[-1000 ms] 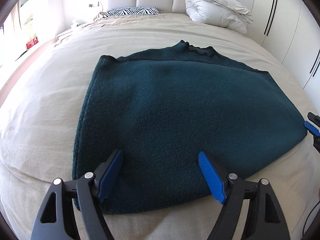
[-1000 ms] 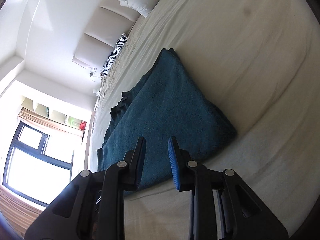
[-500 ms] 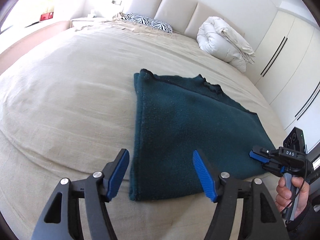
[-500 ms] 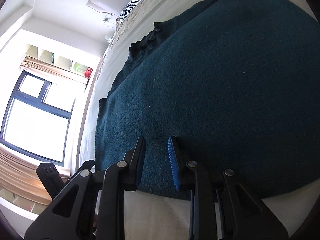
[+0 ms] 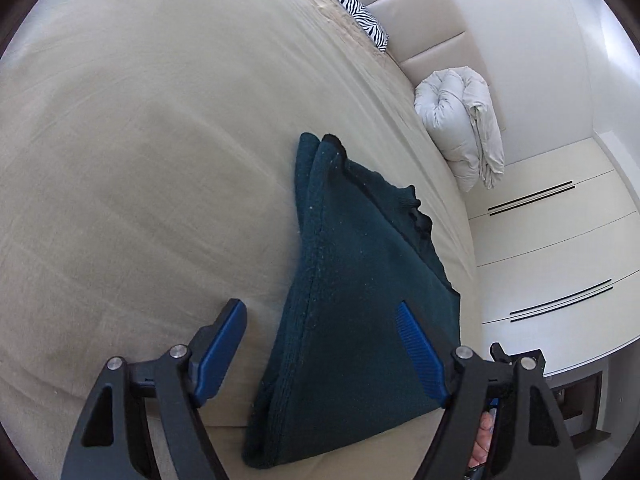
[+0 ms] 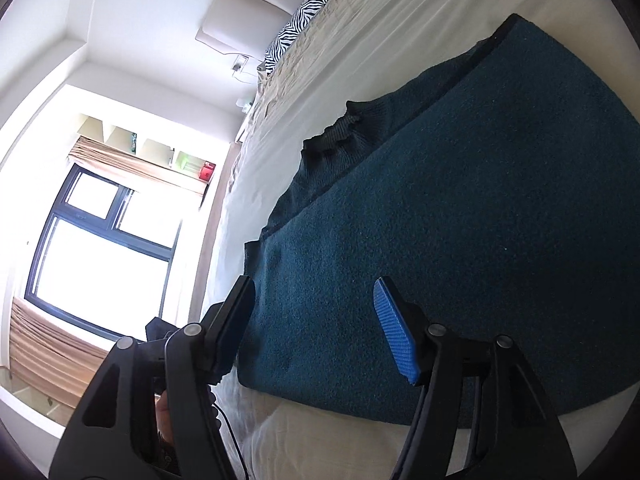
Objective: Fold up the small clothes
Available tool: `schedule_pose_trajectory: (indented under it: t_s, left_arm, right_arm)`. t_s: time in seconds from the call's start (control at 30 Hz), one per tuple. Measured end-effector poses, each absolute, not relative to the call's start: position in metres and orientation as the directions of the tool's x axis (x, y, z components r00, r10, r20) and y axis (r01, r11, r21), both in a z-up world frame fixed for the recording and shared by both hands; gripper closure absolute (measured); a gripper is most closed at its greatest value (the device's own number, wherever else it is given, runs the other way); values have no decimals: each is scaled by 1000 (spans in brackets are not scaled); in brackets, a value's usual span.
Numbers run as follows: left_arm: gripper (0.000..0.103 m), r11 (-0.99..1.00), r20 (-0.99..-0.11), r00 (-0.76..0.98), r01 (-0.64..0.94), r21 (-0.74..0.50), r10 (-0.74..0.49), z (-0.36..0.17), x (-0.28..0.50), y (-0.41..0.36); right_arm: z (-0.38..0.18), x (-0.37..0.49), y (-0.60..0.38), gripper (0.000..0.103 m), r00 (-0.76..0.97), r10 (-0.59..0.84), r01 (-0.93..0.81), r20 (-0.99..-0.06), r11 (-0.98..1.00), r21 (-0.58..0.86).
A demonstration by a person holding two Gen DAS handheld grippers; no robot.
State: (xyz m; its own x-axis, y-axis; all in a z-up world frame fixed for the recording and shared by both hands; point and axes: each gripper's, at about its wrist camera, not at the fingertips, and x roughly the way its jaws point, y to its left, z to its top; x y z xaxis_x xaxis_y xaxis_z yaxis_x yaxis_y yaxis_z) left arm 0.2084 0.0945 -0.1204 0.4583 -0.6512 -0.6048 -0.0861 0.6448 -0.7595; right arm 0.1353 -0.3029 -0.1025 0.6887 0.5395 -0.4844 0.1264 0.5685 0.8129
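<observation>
Right tongs (image 6: 316, 330) opened wide since before (left tongs (image 5: 320, 346) too), straddling sweater (image 6: 460, 220) edge.

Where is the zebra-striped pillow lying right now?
The zebra-striped pillow lies at the head of the beige bed, against the padded cream headboard, far beyond the folded dark teal sweater.

The right gripper (image 6: 316, 330), nearly closed a second ago and half a second ago, now stands with its jaws spread wide over the near edge of the dark green sweater (image 6: 460, 216). The left gripper (image 5: 320, 350) has rolled to its side and swung toward the sweater's (image 5: 360, 300) left folded edge, so that the bed (image 5: 140, 140) now tilts steeply in its view, with the wardrobe doors (image 5: 560, 248) brought in at right. Its jaws now straddle that folded edge.
</observation>
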Motion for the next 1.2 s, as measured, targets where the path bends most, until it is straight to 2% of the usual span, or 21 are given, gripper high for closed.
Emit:
schedule_pose_trajectory:
  t_s: [0.07, 0.3, 0.4, 0.47, 0.67, 0.9, 1.03, 1.2]
  left_arm:
    - [24, 649, -617, 422, -84, -756, -664, -123, 213, 88]
    - [27, 563, -563, 325, -103, -820, -760, -134, 223, 74]
    - [40, 491, -512, 315, -151, -858, -799, -142, 225, 77]
    - [57, 474, -504, 305, -173, -864, -808, -148, 224, 77]
    - [80, 443, -477, 333, -178, -879, -813, -157, 222, 87]
    - [84, 426, -454, 366, -159, -891, -812, -162, 218, 96]
    - [85, 433, -455, 371, -146, -889, -809, -156, 218, 94]
    - [85, 453, -461, 376, -114, -884, -804, -130, 221, 81]
  right_arm:
    - [-105, 147, -292, 41, 672, 570, 112, -472, 552, 826]
    - [-110, 180, -260, 41, 620, 648, 81, -442, 508, 858]
    - [-110, 194, -246, 41, 597, 669, 74, -442, 503, 861]
    - [-112, 204, -237, 41, 574, 689, 74, -442, 494, 866]
    - [-118, 234, -199, 41, 494, 739, 60, -457, 496, 866]
    - [-140, 262, -162, 43, 397, 735, 76, -550, 571, 818]
    - [-144, 260, -160, 46, 413, 734, 52, -539, 572, 818]
    - [-150, 259, -178, 45, 439, 777, 64, -452, 475, 878]
